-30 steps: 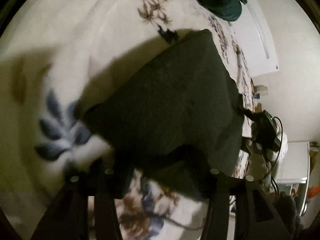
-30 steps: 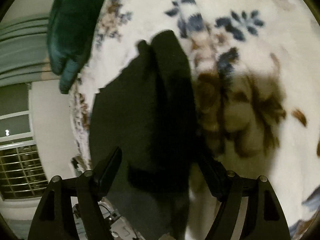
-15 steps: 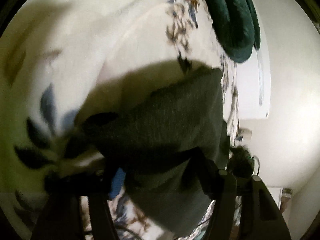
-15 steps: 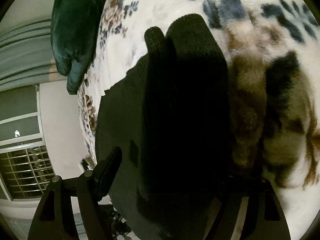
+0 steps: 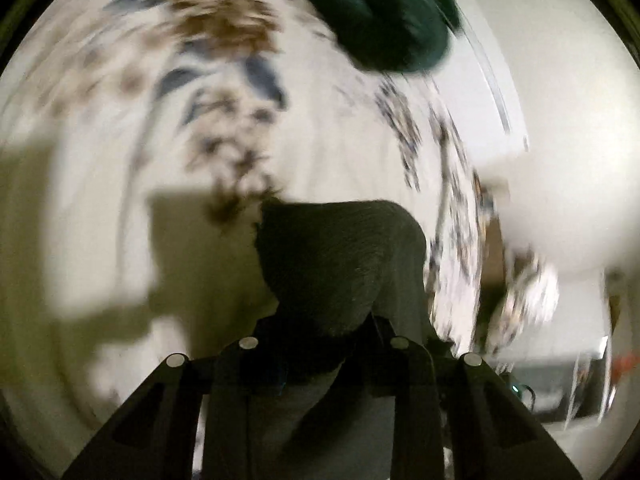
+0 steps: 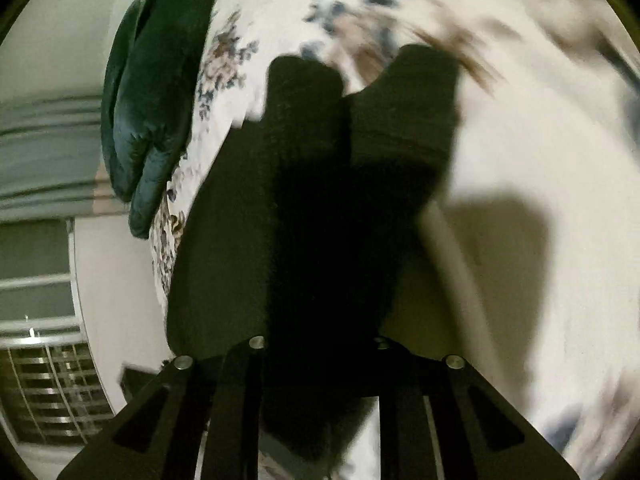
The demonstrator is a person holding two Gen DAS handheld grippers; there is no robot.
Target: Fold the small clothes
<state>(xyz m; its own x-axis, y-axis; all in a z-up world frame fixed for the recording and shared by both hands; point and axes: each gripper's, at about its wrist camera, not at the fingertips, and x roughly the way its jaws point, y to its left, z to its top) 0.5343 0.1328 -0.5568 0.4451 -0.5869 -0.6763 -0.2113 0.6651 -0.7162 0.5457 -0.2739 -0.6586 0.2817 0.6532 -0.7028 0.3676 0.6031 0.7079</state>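
Observation:
A dark knitted garment [image 5: 340,264] hangs bunched from my left gripper [image 5: 324,356], whose jaws are closed on its edge above the floral blanket [image 5: 120,140]. In the right wrist view the same dark garment [image 6: 320,200] drapes from my right gripper [image 6: 320,360], which is shut on another part of it; its lower lobes dangle over the blanket [image 6: 520,120]. The fingertips are hidden by cloth in both views.
A dark green pillow [image 5: 384,16] lies at the far end of the bed; it also shows in the right wrist view [image 6: 152,100]. A white wall [image 5: 560,160] and clutter lie beyond the bed's right edge. A barred window [image 6: 44,384] is at lower left.
Both grippers have closed on the dark garment and lifted it off the blanket. The cloth went from lying spread to hanging bunched, and the views swung up along the bed.

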